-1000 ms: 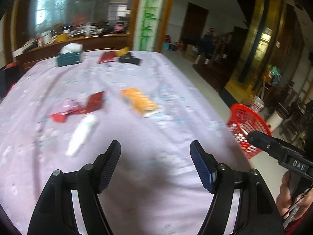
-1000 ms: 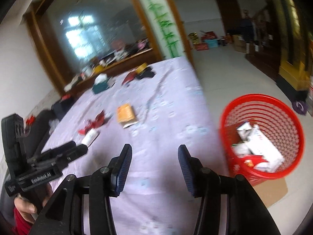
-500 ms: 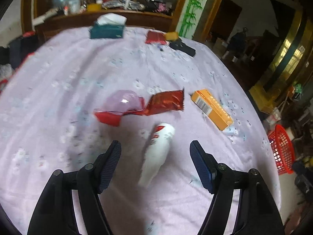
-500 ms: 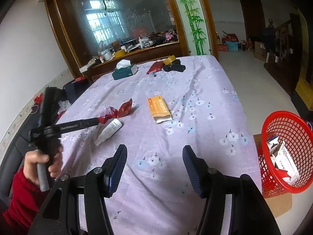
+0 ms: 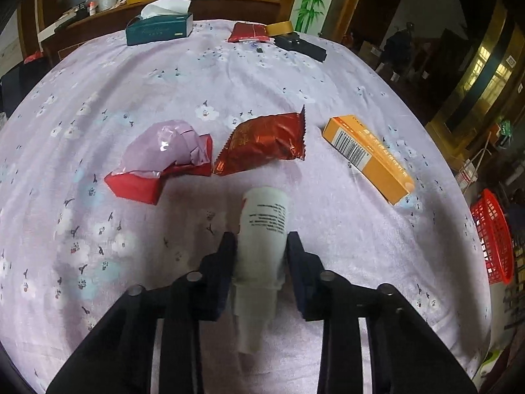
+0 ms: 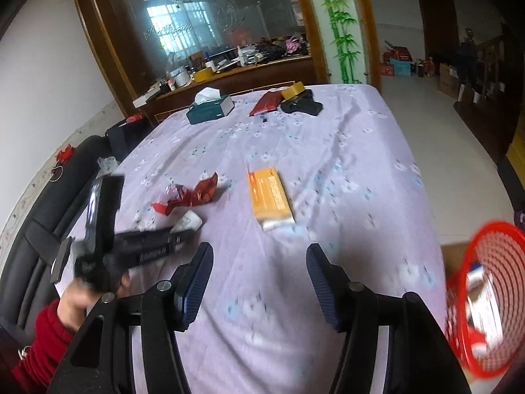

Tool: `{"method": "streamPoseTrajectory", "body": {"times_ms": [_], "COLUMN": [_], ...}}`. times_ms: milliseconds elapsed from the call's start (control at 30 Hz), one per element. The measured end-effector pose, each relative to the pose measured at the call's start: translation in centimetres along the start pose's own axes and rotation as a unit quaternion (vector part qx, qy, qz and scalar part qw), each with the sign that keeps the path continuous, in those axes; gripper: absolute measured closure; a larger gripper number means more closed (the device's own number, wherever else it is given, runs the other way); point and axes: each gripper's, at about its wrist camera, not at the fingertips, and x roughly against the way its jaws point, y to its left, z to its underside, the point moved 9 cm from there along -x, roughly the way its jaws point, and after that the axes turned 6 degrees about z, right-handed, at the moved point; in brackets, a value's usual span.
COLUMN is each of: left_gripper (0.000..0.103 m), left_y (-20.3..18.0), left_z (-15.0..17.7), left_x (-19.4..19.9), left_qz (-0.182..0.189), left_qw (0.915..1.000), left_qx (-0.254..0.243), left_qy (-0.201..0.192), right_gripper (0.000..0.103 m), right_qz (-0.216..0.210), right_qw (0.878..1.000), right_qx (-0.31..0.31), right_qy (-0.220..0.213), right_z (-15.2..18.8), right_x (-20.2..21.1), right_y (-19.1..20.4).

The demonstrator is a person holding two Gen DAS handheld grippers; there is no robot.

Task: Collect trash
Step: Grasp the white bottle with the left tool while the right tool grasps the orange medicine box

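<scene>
My left gripper has just been closing, and now its two pads press on both sides of the white bottle. The bottle lies on the purple tablecloth, cap end toward me, bottom end pointing to the red snack wrapper. Half a sec ago the jaws stood wide w/ the bottle only between them, not touched; so the grip is new. I think the pick step is done for this item, lift comes next.

My right gripper is about half open & holds nothing; it hangs over bare cloth near the table edge. It has drifted sideways, the red basket is now at the far right of its view, blurred, some trash already inside.

Still on the table: the snack wrapper, the crumpled pink-and-red wrapper beside it, the orange box more to the right. Basket is well apart from the bottle, on the floor past the table corner, so I must carry it across. Bottle is smooth and round; it could slip if I tilt it.
</scene>
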Motion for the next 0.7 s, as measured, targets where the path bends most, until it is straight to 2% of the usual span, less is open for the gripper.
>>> {"method": "streamPoseTrajectory", "body": {"times_ms": [167,300,433,600,633,700], "left_gripper": [0.074,0.074,0.074,0.074,0.074,0.074], "left_y": [0.1,-0.5,-1.1,-0.9,-0.8,-0.8], "left_z": [0.9,2.0,2.9,2.7,2.6,2.3], "left_x": [1.2,3.1,4.1,3.4,3.2,2.8], "left_qz": [0.005,0.012,0.02,0.018,0.019,0.018], "left_qw": [0.9999,0.9995,0.9992,0.9995,0.9995,0.9995], "left_qx": [0.008,0.011,0.007,0.01,0.013,0.015], "left_qy": [-0.01,-0.027,-0.035,-0.025,-0.023,-0.022], "right_gripper": [0.037,0.037,0.037,0.037,0.039,0.052], "right_qz": [-0.004,0.018,0.021,0.031,0.038,0.048], "right_qw": [0.999,0.997,0.996,0.993,0.992,0.992], "right_qx": [0.03,0.046,0.042,0.054,0.059,0.065], "right_qy": [0.035,0.064,0.081,0.096,0.101,0.1], "right_z": [-2.3,-3.1,-3.5,-3.3,-3.0,-2.8], "right_x": [-5.7,-11.1,-14.0,-16.0,-16.2,-16.3], "right_y": [1.0,0.6,0.2,0.8,1.0,1.1]}}
